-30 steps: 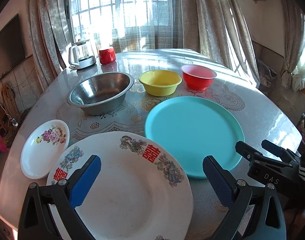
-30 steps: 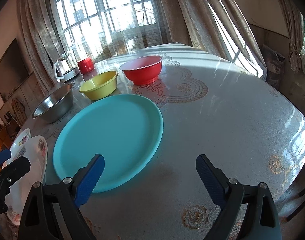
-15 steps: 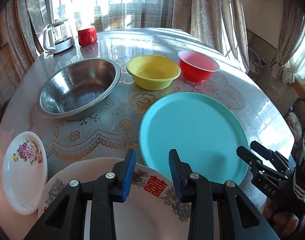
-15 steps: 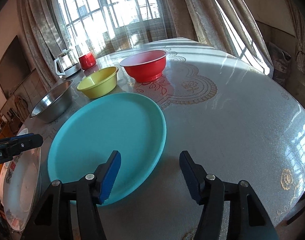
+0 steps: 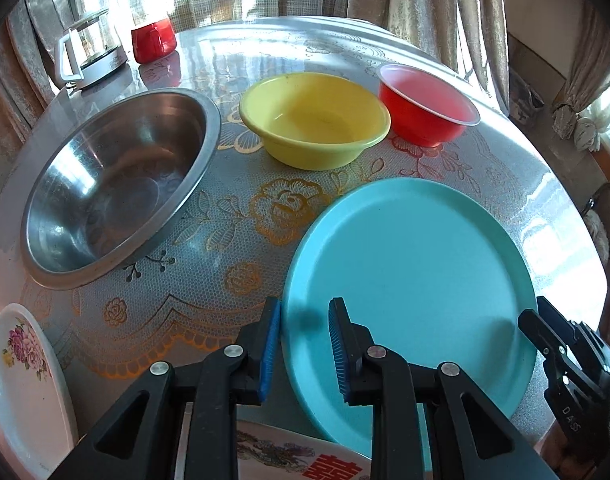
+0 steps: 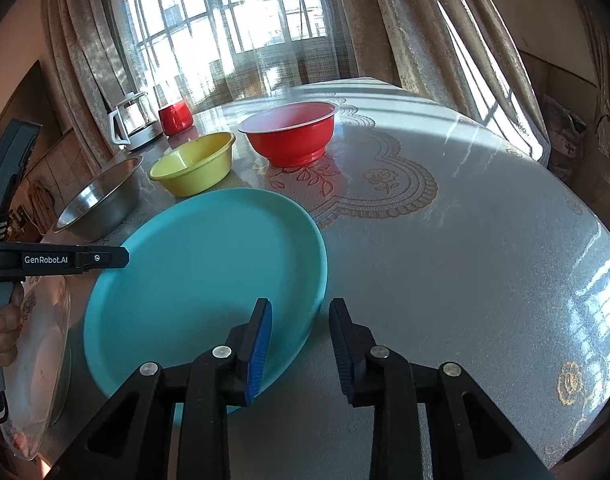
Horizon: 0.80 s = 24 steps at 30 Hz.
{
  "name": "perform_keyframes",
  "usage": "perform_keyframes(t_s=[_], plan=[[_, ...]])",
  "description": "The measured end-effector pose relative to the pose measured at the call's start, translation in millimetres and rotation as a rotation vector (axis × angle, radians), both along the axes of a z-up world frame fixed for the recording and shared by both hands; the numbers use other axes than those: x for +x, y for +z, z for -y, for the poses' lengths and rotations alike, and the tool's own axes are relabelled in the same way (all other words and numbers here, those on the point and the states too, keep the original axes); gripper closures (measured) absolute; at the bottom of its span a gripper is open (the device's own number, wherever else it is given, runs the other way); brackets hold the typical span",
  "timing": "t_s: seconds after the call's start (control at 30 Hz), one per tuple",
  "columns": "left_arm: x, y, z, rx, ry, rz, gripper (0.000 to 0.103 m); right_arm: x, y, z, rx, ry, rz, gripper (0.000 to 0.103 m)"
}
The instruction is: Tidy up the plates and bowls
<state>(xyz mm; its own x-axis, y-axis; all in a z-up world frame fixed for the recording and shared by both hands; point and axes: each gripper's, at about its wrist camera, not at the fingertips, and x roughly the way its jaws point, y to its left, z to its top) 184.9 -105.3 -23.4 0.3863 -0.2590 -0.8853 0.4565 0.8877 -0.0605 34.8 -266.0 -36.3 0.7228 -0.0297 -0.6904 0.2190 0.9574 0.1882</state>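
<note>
At the far left edge of the round table (image 5: 505, 168) lies a small floral plate (image 5: 21, 384), and near it a large white plate with red characters (image 5: 305, 464) peeks out under the left gripper. Farther back sits a steel bowl (image 5: 117, 192), with a glass kettle (image 5: 89, 56) and a red mug (image 5: 153, 40) behind it by the curtained window. The left gripper (image 5: 305, 344) hangs over the left rim of the turquoise plate (image 5: 417, 280), its blue pads narrowly apart and closing, one on each side of the rim, gripping nothing. A yellow bowl (image 5: 317, 120) and a red bowl (image 5: 425, 108) stand beyond that plate. The right gripper (image 6: 301, 348) straddles the plate's right rim, jaws closing with the rim between them, pads not pressing on it.
</note>
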Motion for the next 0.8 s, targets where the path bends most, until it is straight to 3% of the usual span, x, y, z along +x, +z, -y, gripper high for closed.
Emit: perform_keyframes(t_s=[0.27, 0.8], plan=[[2.5, -2.8, 3.7, 0.003, -0.013, 0.019, 0.078, 3.4, -0.5, 6.6, 0.015, -0.003, -0.006, 0.089], [-1.7, -3.4, 40.8, -0.023, -0.03, 0.016, 0.078, 24.9, 0.4, 48.4, 0.001, -0.106, -0.031, 0.09]])
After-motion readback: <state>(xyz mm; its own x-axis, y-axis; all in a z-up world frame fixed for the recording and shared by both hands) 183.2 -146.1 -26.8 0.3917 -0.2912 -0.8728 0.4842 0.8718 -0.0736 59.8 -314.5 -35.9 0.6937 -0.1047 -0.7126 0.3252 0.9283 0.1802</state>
